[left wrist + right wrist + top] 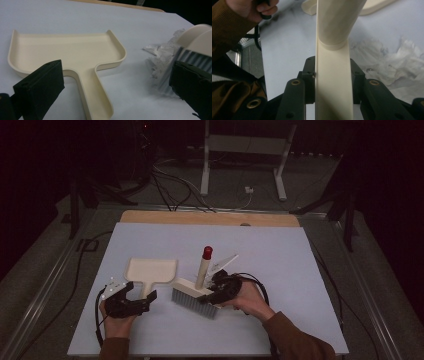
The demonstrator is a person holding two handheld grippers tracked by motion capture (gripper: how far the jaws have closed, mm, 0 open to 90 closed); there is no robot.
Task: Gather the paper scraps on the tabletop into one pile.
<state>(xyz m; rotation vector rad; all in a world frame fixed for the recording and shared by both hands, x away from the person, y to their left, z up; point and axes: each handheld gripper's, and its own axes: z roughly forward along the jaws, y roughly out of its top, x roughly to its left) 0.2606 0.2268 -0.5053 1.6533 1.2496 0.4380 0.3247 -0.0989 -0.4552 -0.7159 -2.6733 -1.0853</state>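
**Brush clamped in your right jaws, dustpan handle between your open left jaws**

Your right gripper [216, 289] holds the cream hand brush [196, 292]. In the right gripper view the brush's flat back [333, 85] runs straight up between your two black jaws, which press against it from either side. Beyond the jaws the round handle [337, 22] rises from that back, and in the high view it ends in a red cap [207, 252]. The bristles [195, 302] rest on the table [300, 270], just below your jaws.

A crumpled piece of clear wrapping [392, 62] lies on the table beside the brush, to the right of your right jaws in the right gripper view. In the left gripper view it sits just past your right-hand jaw, against the bristles [162, 60].

Your left gripper [129, 299] stands wide open and grips nothing. The cream dustpan [65, 52] lies flat ahead of it, tray away from you, and its handle [96, 97] comes back into the gap between the jaws, closer to the left-hand jaw. I cannot tell whether that jaw touches the pan's edge.
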